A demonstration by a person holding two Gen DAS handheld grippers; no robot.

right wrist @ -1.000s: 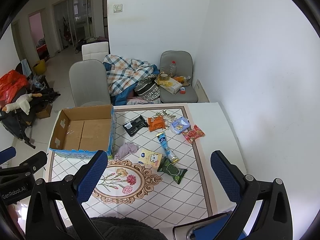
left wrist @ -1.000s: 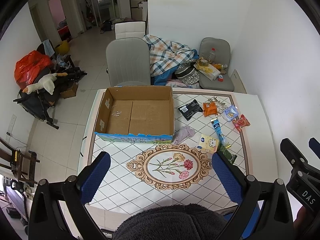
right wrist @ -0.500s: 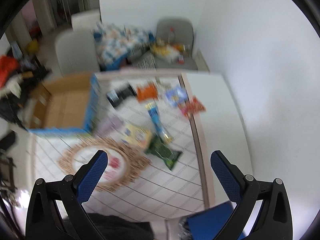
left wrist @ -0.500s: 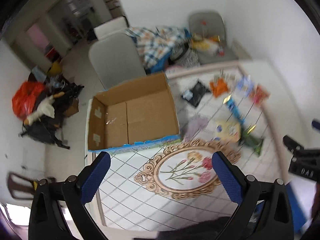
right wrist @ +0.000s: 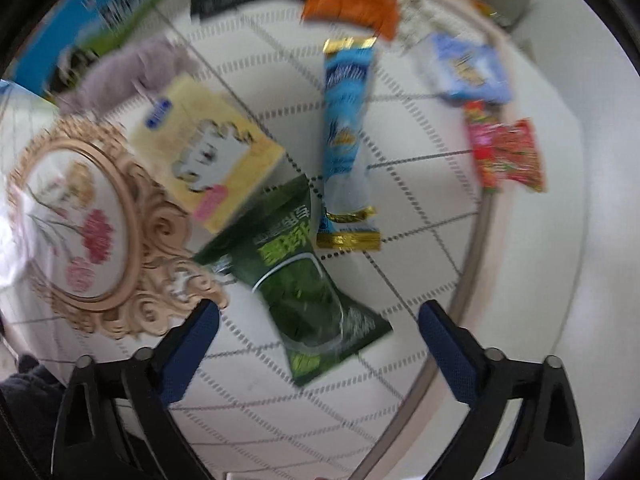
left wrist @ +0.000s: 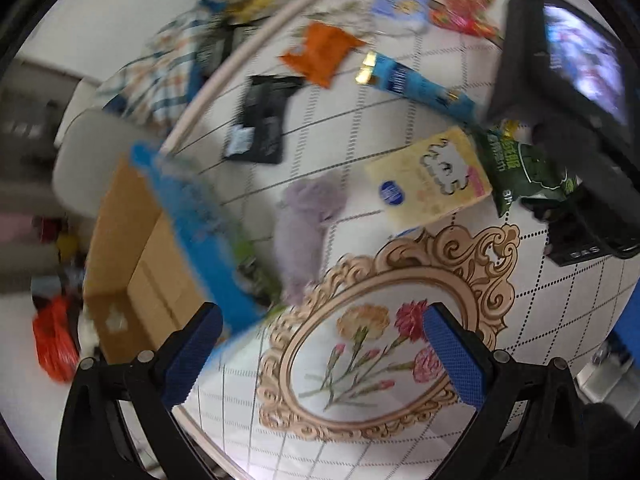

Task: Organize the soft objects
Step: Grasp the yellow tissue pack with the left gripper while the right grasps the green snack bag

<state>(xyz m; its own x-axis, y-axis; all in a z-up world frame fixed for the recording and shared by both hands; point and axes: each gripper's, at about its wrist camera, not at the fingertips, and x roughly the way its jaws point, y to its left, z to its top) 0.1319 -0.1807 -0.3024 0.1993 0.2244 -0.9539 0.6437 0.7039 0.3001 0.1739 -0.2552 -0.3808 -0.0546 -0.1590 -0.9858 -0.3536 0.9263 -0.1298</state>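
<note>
A lilac soft cloth (left wrist: 308,220) lies on the patterned table beside the open cardboard box (left wrist: 136,256); it also shows in the right wrist view (right wrist: 128,68). My left gripper (left wrist: 320,356) is open and empty, low over the flower medallion (left wrist: 360,352), short of the cloth. My right gripper (right wrist: 320,348) is open and empty, just above a green snack bag (right wrist: 296,276). The right gripper's body (left wrist: 576,112) shows at the right of the left wrist view.
Packets lie around the table: a yellow pack (right wrist: 208,148), a blue tube pack (right wrist: 348,120), an orange bag (right wrist: 352,4), a black bag (left wrist: 264,120), a red bag (right wrist: 508,156), a light blue pack (right wrist: 464,68). A grey chair (left wrist: 96,160) stands behind the box.
Both grippers have dropped from high above the table to close over it. The left has swung toward the cloth and box corner, the right toward the green bag. Both stay open.
</note>
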